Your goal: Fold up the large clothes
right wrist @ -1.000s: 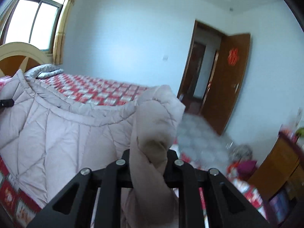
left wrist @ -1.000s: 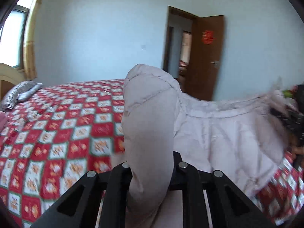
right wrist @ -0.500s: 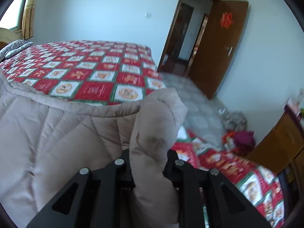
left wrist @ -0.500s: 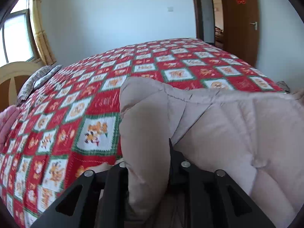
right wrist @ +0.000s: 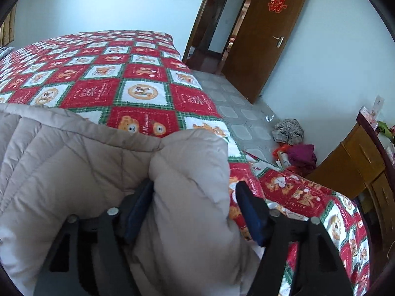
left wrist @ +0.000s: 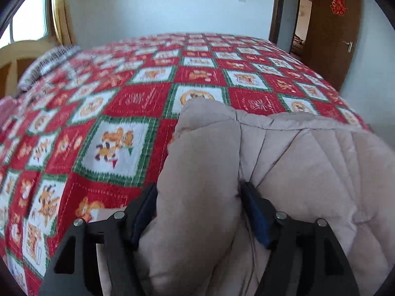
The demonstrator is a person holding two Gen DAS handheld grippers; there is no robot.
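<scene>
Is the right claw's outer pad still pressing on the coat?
Apart. The right wrist view shows the right claw opening: red bedspread is visible between the coat fold and that pad. The fold remains between the jaws.

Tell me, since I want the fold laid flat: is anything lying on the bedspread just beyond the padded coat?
Nothing visible. Past the padded coat, the bedspread shows only its pattern. Each tool, left and right, is opening with a coat corner between its jaws.
</scene>
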